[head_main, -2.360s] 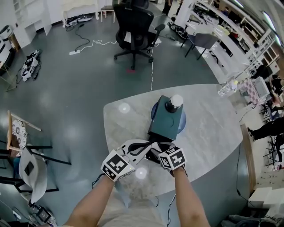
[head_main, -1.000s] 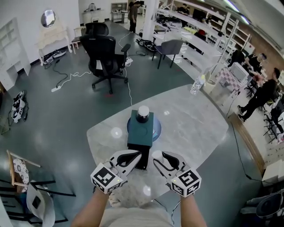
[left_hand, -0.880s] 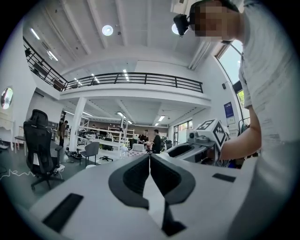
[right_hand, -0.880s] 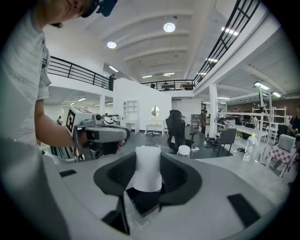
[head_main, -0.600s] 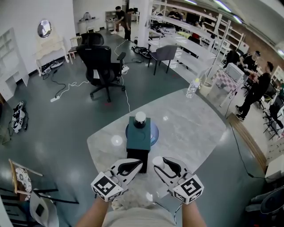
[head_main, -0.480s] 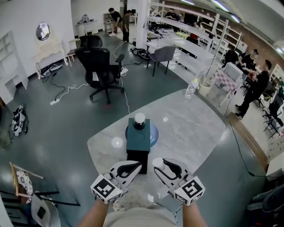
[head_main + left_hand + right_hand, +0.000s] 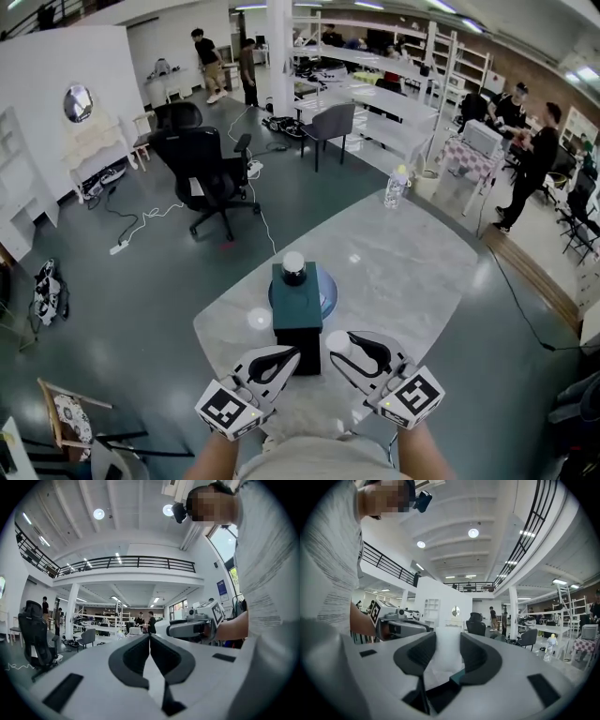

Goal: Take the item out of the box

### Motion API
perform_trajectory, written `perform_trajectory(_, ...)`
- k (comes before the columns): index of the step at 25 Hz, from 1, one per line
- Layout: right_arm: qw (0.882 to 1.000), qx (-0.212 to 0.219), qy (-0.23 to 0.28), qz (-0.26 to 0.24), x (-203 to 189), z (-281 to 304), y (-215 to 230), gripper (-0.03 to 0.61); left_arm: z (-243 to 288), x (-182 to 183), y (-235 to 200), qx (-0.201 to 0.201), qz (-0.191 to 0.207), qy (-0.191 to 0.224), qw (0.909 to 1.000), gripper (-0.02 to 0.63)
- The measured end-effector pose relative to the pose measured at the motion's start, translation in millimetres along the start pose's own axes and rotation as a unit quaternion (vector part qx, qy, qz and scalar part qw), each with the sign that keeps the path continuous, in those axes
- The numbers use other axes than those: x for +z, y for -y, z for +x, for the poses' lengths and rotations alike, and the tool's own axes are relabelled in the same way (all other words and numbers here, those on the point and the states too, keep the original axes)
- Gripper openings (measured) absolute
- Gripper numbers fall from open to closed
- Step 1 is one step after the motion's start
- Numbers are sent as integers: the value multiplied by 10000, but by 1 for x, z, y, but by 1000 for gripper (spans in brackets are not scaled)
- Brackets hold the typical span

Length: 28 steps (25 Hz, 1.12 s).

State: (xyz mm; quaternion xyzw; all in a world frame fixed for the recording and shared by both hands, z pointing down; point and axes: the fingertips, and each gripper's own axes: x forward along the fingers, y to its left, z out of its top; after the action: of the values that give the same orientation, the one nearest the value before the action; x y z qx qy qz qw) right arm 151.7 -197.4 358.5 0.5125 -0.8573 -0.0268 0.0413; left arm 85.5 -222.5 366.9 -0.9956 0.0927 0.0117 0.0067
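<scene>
Bare stone tabletop (image 7: pixel 412 272) is seen round the tall box (image 7: pixel 297 305). A white item (image 7: pixel 445 663) is pinched by the right gripper (image 7: pixel 447 639); the left gripper (image 7: pixel 150 638) is closed, empty.

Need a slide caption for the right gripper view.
Right gripper with its jaws closed on a white item, the left gripper held alongside.

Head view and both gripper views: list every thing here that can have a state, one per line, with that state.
teal box: lying on the table, near end dark.
white item: outside the teal box, held.
right gripper: shut on the white item.
left gripper: shut, empty.
white-topped object: upright at the teal box's far end.
plastic bottle: upright at the table's far edge.
</scene>
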Motion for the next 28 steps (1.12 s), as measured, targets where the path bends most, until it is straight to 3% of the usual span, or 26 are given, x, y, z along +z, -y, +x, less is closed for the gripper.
perform_trajectory(28,9997,-131,182,23,9,-2,2,181,3,15,4,-218,226,-114,9994,20)
